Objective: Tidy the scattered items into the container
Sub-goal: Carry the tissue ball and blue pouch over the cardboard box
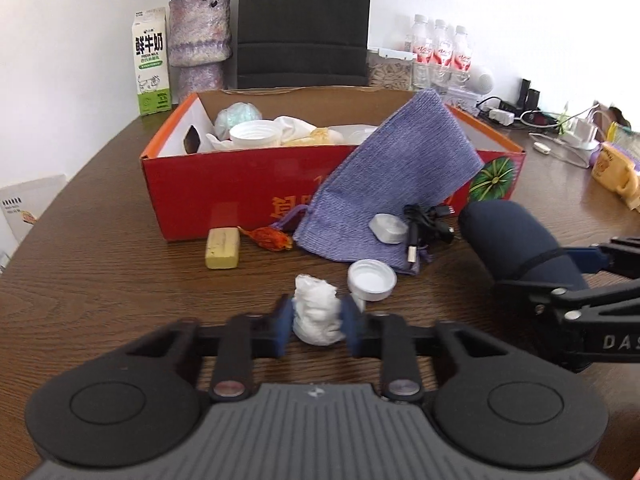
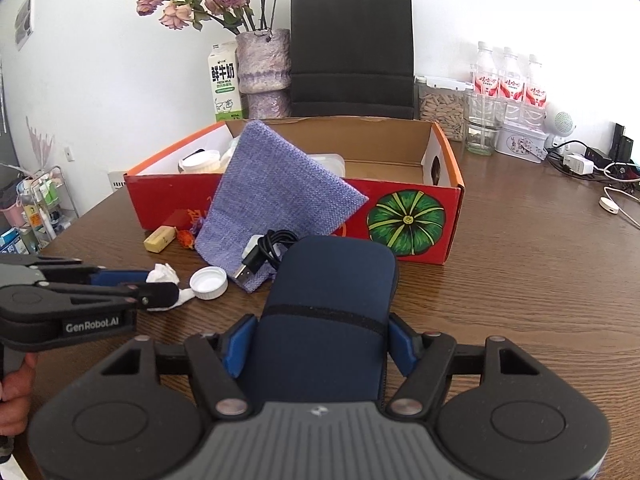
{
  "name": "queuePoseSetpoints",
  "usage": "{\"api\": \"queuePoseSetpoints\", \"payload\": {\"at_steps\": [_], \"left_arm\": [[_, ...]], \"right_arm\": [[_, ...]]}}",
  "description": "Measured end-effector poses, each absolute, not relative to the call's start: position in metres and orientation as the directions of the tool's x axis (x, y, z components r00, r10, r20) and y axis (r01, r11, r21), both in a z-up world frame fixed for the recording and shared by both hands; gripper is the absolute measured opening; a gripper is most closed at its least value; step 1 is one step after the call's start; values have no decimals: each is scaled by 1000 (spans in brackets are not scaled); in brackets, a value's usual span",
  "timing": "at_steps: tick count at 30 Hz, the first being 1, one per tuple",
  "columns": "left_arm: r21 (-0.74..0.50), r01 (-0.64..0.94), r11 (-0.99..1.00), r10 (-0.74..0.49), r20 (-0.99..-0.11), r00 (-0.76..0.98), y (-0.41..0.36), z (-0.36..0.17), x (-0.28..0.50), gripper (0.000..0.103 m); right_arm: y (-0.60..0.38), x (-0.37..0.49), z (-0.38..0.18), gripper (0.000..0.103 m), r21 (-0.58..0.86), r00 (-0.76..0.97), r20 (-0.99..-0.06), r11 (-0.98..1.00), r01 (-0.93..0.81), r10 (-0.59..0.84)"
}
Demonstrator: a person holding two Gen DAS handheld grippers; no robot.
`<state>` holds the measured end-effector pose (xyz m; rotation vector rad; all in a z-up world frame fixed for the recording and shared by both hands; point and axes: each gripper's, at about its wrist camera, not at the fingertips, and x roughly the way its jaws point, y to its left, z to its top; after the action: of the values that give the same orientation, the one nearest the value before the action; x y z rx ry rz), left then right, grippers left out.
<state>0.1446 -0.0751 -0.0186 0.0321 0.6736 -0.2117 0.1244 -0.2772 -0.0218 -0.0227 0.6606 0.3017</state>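
Observation:
My left gripper (image 1: 318,326) is shut on a crumpled white tissue (image 1: 316,316) low over the brown table (image 1: 100,260); the tissue (image 2: 162,274) and that gripper (image 2: 160,286) also show at the left of the right wrist view. My right gripper (image 2: 316,342) is shut on a dark blue soft case (image 2: 328,300), seen as the dark blue case (image 1: 516,240) at the right of the left wrist view. The red cardboard box (image 1: 240,188) stands behind, with several items inside. A purple cloth (image 1: 392,184) leans on its front wall. A white cap (image 1: 372,280), a yellow bar (image 1: 222,248), an orange wrapper (image 1: 272,238), a small white charger (image 1: 388,228) and a black cable (image 1: 428,224) lie in front.
Behind the box stand a milk carton (image 1: 151,64), a vase of dried roses (image 1: 200,40), a black paper bag (image 1: 304,24) and water bottles (image 1: 440,48). Cables and plugs (image 1: 560,124) and yellow snack packets (image 1: 616,168) sit at the right. A person's hand (image 2: 16,392) shows at far left.

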Motion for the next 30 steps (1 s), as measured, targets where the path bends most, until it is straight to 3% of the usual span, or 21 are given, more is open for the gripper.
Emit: {"api": "queuePoseSetpoints", "payload": {"at_steps": [10,30], "left_arm": [[-54,184,981,-181,-576,797,-66,-4,131,23],[-76,168,983,-184,-371,910,-54,67,164,23]], "right_arm": [[-278,116,-12,68,70,770,-577,956,-286,272],[-272,152,53,68,28,870,-413,959,-284,269]]}}
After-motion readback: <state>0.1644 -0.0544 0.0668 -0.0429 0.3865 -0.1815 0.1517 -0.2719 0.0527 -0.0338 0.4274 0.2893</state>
